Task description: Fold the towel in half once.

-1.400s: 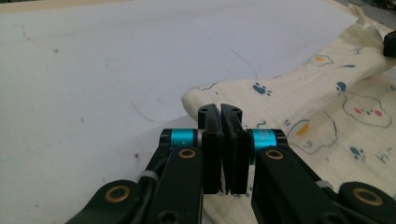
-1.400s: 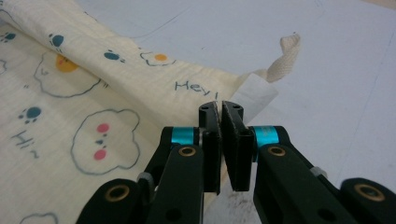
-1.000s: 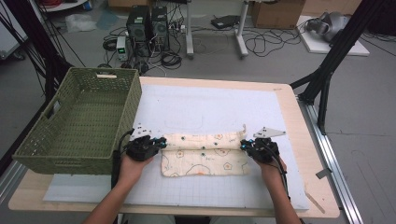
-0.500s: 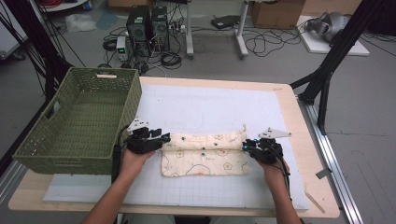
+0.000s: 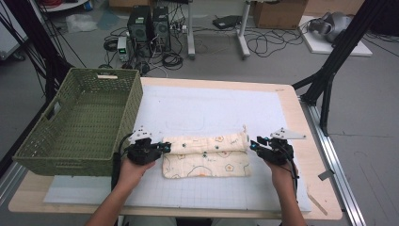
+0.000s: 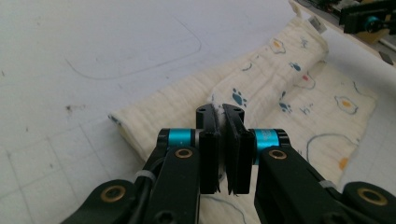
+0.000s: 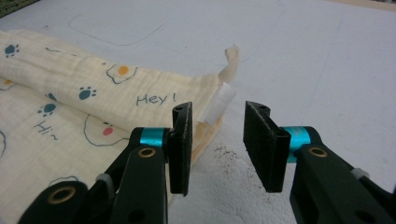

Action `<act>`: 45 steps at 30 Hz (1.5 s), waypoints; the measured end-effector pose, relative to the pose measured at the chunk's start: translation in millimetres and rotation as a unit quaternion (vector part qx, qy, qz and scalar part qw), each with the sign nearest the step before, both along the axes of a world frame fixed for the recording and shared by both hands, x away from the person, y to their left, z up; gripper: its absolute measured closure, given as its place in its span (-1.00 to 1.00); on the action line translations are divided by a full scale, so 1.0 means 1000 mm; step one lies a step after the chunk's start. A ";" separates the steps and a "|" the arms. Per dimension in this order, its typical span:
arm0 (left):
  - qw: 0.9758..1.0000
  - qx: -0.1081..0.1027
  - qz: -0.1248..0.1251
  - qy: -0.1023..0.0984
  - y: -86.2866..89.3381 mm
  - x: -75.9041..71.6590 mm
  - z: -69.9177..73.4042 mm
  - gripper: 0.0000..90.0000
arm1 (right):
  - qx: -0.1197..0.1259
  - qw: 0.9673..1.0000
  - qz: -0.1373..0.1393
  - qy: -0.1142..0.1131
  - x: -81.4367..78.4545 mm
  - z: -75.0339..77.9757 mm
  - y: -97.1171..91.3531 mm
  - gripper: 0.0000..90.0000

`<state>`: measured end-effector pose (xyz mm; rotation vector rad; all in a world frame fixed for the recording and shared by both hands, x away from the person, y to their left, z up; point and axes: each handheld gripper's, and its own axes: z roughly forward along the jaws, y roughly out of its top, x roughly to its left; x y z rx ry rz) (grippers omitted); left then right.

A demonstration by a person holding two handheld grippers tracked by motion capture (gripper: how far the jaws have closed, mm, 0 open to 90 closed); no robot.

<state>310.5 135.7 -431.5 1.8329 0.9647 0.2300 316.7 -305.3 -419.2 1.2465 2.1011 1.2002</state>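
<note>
A cream muslin cloth [image 5: 206, 157] printed with fried eggs, paw prints and small blue writing lies on the white gridded mat [image 5: 211, 108], towards the table's near edge and about midway between its left and right edges. Its far portion is rolled or folded over into a long thick band that runs left to right, with a flat single layer spread out on the near side. In the right gripper view the words "Hey !" [image 7: 156, 99] read clearly on the band, and "Hi" [image 7: 43, 129] shows on the flat layer; a small white tag [image 7: 215, 105] and a twisted loop of cream fabric stick out at the cloth's right end.

The left gripper [image 6: 223, 122] sits at the cloth's left end with its jaws pressed together on a pinch of the fabric, a sliver of cream cloth showing between the black pads; they have just been closing. The right gripper [image 7: 217, 140] stands just off the cloth's right end with its jaws apart, having just been opening, and only bare mat lies between them, the tag beside its left pad.

A green woven basket [image 5: 80, 125] stands at the table's left edge, near the left gripper. The light wooden table [image 5: 306, 127] shows around the mat.
</note>
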 end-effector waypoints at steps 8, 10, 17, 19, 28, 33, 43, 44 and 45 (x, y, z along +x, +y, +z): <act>0.999 0.011 -0.034 0.009 0.002 -0.022 -0.005 0.84 | -0.010 1.000 -0.009 -0.004 -0.011 0.002 -0.006 0.37; 0.999 0.015 -0.040 0.015 0.004 -0.026 -0.006 0.79 | -0.005 1.000 -0.017 -0.005 -0.014 0.002 -0.010 0.36; 1.000 0.000 -0.011 0.006 0.013 -0.032 0.001 0.29 | 0.007 0.999 -0.032 -0.010 -0.018 0.004 -0.018 0.32; 1.000 -0.010 -0.001 -0.004 0.015 -0.033 0.004 0.23 | 0.008 0.999 -0.034 -0.010 -0.019 0.004 -0.018 0.30; 0.999 0.020 0.030 0.001 0.013 -0.028 -0.006 0.22 | 0.008 1.000 -0.017 -0.001 -0.023 0.004 -0.008 0.34; 0.999 0.035 0.032 0.012 0.009 -0.026 -0.014 0.23 | -0.018 0.999 0.030 0.022 -0.031 -0.004 0.010 0.41; 0.997 0.076 0.009 0.010 -0.005 -0.029 -0.020 0.54 | -0.058 0.993 0.077 0.065 -0.039 -0.023 0.027 0.45; 0.997 0.081 0.008 0.007 -0.006 -0.030 -0.020 0.68 | -0.063 0.993 0.078 0.063 -0.038 -0.023 0.027 0.58; 0.996 0.084 0.007 0.004 -0.006 -0.031 -0.020 0.75 | -0.067 0.992 0.083 0.064 -0.039 -0.022 0.028 0.72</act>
